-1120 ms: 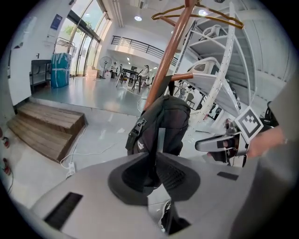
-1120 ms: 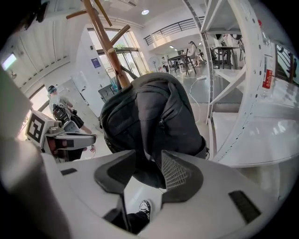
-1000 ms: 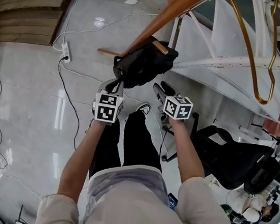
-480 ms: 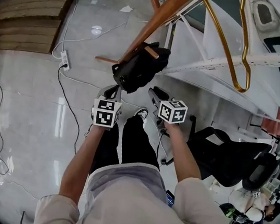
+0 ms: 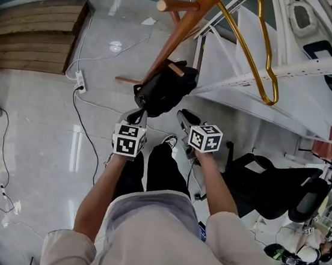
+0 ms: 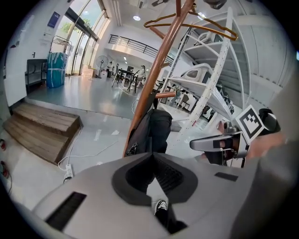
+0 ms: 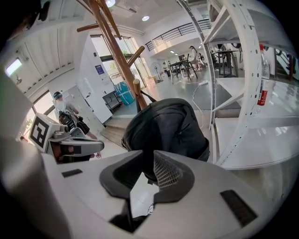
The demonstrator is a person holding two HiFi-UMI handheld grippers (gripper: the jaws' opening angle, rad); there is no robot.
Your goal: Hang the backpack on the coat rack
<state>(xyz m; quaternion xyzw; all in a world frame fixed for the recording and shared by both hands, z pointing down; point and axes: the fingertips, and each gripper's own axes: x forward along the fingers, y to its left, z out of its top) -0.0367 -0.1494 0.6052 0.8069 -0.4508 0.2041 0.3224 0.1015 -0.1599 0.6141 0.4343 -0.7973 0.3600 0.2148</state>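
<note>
The black backpack (image 5: 163, 86) hangs against the slanting brown pole of the wooden coat rack (image 5: 179, 30), beside a short peg (image 5: 175, 69). Both grippers sit just short of it, on the near side. My left gripper (image 5: 136, 116) is shut with nothing between its jaws; in the left gripper view the backpack (image 6: 152, 130) is well beyond the tips (image 6: 153, 156). My right gripper (image 5: 186, 116) has its jaws closing, with a narrow gap and nothing between them. In the right gripper view the backpack (image 7: 168, 128) fills the space ahead of the tips (image 7: 152, 156), apart from them.
White metal shelving (image 5: 271, 70) stands right of the rack, and a gold hanger (image 5: 267, 51) hangs above. A power strip (image 5: 81, 78) with cables lies on the glossy floor at left, near wooden steps (image 5: 33, 32). A black office chair (image 5: 274, 185) is at the right.
Both grippers have risen a little in front of the backpack. The backpack stays hanging on the rack, and more of the rack's upper pegs has come into view.
</note>
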